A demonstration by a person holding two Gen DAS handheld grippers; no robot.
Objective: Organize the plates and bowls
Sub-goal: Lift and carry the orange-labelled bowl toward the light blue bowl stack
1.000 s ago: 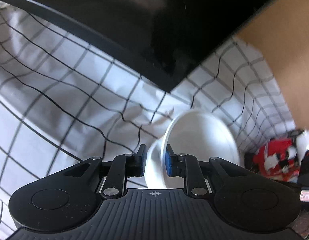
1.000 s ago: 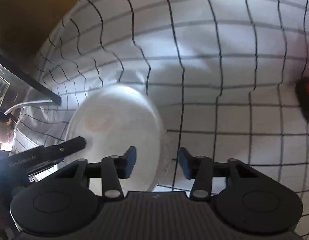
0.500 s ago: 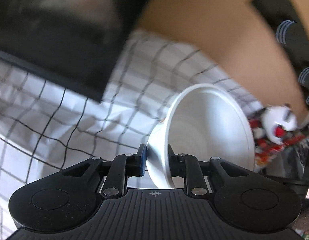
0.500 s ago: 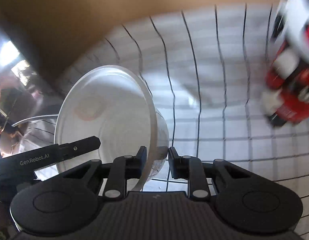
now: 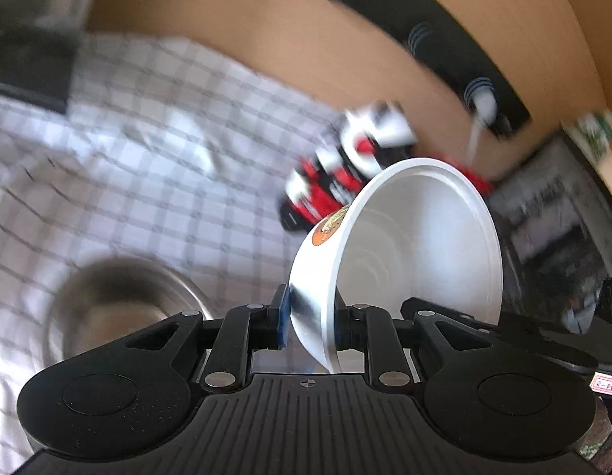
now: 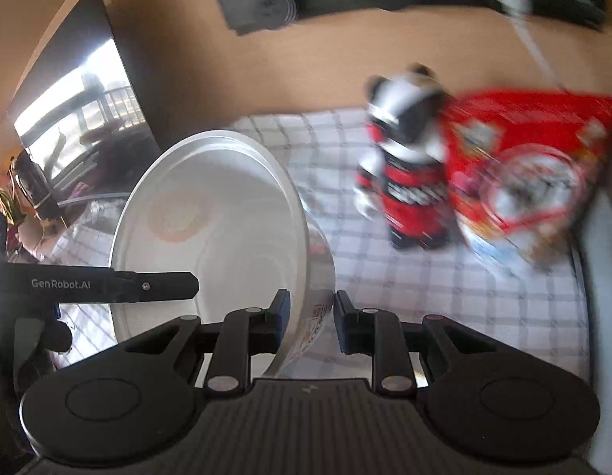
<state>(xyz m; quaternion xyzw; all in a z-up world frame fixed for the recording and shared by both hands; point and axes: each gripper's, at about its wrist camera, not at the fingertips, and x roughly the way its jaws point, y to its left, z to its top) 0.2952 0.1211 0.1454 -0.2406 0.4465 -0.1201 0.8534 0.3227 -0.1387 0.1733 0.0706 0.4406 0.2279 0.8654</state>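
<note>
A glossy white plastic bowl (image 5: 416,245) is pinched at opposite rim edges by the left gripper (image 5: 309,316) and right gripper (image 6: 307,318), held tilted above the checked tablecloth (image 5: 147,158).

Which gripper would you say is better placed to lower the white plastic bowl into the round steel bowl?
Probably left: the left gripper clamps the white plastic bowl with the round steel bowl close beside it; the right gripper, also clamped, shows no steel bowl.
</note>
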